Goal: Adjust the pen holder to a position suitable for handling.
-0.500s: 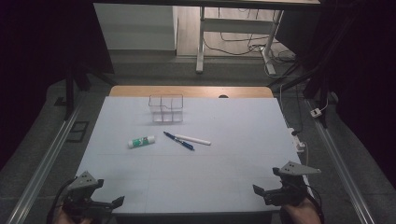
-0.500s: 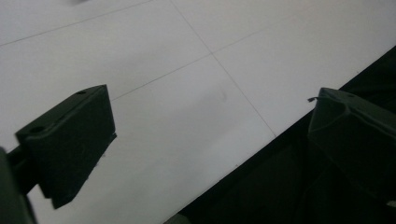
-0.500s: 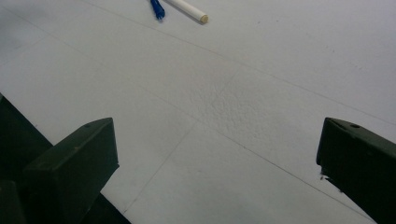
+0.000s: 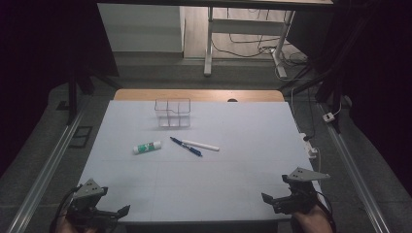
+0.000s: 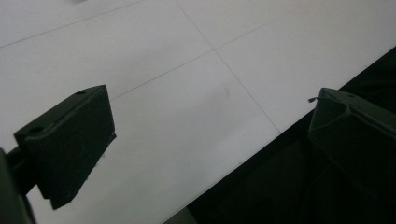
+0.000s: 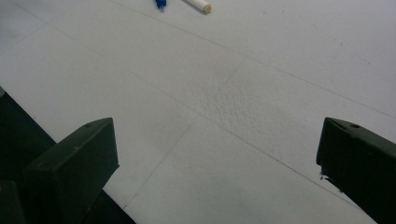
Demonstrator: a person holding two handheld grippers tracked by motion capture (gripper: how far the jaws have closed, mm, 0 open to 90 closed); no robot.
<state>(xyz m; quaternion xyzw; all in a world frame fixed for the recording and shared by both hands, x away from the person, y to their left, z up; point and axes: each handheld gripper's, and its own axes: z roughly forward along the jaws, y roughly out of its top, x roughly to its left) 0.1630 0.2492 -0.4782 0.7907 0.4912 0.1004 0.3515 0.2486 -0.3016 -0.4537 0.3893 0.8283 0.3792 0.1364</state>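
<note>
Blue pen (image 4: 186,146): lies flat near the middle of the white table (image 4: 233,184), slanted, its near end touching or crossing the near end of the white marker (image 4: 201,144), which lies just to its right; whether the two truly touch cannot be told. In the right gripper view the blue tip (image 6: 160,4) and the marker's cream end (image 6: 201,5) show at the top edge, far ahead of the jaws. Glue stick (image 4: 147,147): white with a green label, lying on its side just left of the pen, apart from it. Clear organizer (image 4: 172,112): a see-through box with compartments, upright, beyond the pen toward the table's far edge. Left gripper (image 4: 112,212): held at the table's near left corner, well apart from the pen, nearer and to the left of it; jaws spread wide, nothing between them, bare table and its dark edge beneath. Right gripper (image 4: 270,200): held at the near right corner, well apart from the pen, nearer and to the right of it; jaws spread wide, empty, bare table between them. The pen lies between the two grippers in the left-right sense, farther up the table than both.
</note>
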